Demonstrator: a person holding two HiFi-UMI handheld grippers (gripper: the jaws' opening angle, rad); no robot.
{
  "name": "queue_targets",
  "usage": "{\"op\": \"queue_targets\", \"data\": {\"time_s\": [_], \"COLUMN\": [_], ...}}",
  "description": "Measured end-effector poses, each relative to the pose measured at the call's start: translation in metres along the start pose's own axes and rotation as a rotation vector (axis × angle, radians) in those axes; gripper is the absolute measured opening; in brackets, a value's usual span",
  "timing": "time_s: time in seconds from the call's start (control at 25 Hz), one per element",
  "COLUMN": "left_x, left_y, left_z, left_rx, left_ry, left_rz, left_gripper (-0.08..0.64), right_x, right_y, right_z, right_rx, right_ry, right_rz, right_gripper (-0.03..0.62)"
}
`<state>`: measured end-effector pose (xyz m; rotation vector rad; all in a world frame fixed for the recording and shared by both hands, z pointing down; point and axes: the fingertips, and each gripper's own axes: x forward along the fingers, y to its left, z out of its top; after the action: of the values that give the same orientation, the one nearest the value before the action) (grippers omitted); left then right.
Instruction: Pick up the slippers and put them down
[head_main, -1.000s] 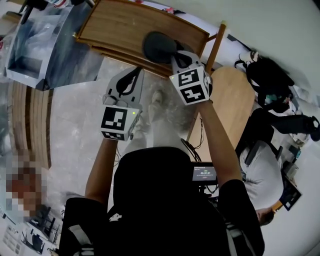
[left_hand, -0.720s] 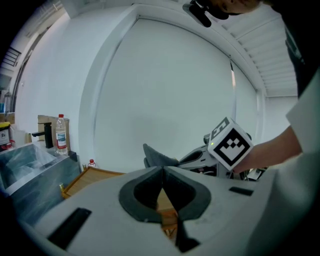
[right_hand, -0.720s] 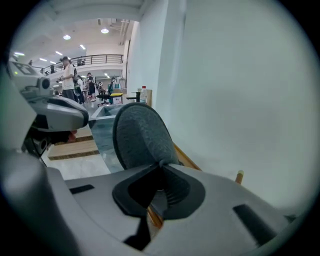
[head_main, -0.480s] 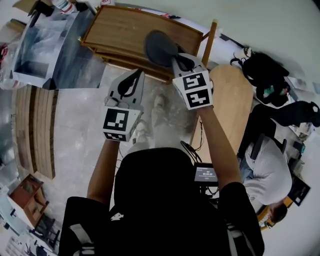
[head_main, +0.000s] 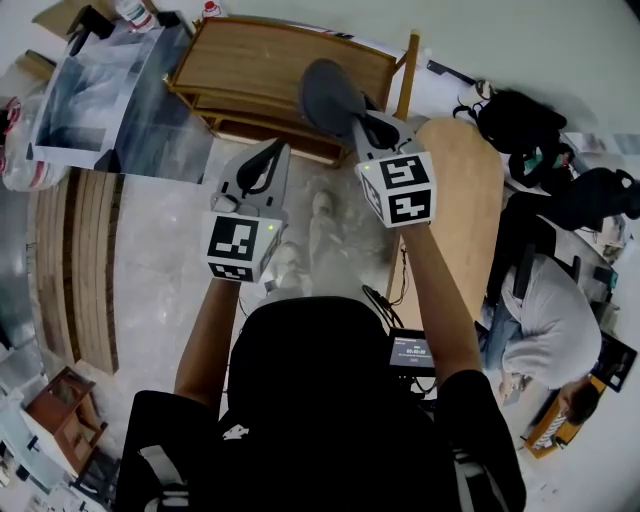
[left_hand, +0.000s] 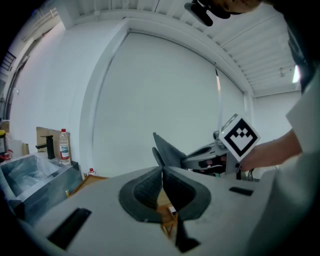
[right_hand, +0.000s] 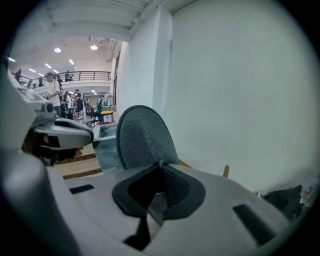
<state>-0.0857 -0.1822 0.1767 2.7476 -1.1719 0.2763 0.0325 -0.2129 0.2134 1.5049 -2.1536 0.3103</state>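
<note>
My right gripper (right_hand: 161, 172) is clamped on the rim of the dark grey felt slipper (right_hand: 142, 136). Its rounded oval sole stands up out of the jaws, off every surface. Seen from the head view, the slipper hangs over the near right corner of the low brown wooden table (head_main: 250, 60). My left gripper (left_hand: 162, 181) has its jaws pressed together with nothing between them, and it sits just beside the right one, apart from the slipper. Left of the table stands a clear plastic box (head_main: 95, 90), with a red-capped plastic bottle (left_hand: 63, 146) near it. A rounded pale wooden tabletop (head_main: 465, 200) lies to my right, with black bags (head_main: 520, 125) beyond its far edge and a seated person (head_main: 545, 325) by its right edge.
</note>
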Motion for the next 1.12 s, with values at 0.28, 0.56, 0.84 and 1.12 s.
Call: {"op": "queue_targets", "data": {"time_s": [0.28, 0.56, 0.84, 1.12], "left_x": [-0.027, -0.029, -0.019, -0.023], "left_y": [-0.023, -0.040, -0.063, -0.091], "left_z": [-0.003, -0.025, -0.041, -0.079], "left_rx": [0.014, -0.017, -0.035, -0.104], "left_ry": [-0.008, 0.028, 0.066, 0.121], "left_rz": [-0.045, -0.072, -0.076, -0.034], "left_gripper": [0.006, 0.006, 0.006, 0.006], "right_x": [-0.045, -0.073, -0.089, -0.106], "right_y": [0.017, 0.018, 0.008, -0.003], "right_z": [-0.010, -0.029, -0.060, -0.096], "right_rx": [0.025, 0.072, 0.122, 0.163], "right_ry": [-0.027, -0.039, -0.036, -0.063], "right_rz": [-0.040, -0.065, -0.061, -0.038], "right_gripper": [0.003, 0.003, 0.003, 0.003]}}
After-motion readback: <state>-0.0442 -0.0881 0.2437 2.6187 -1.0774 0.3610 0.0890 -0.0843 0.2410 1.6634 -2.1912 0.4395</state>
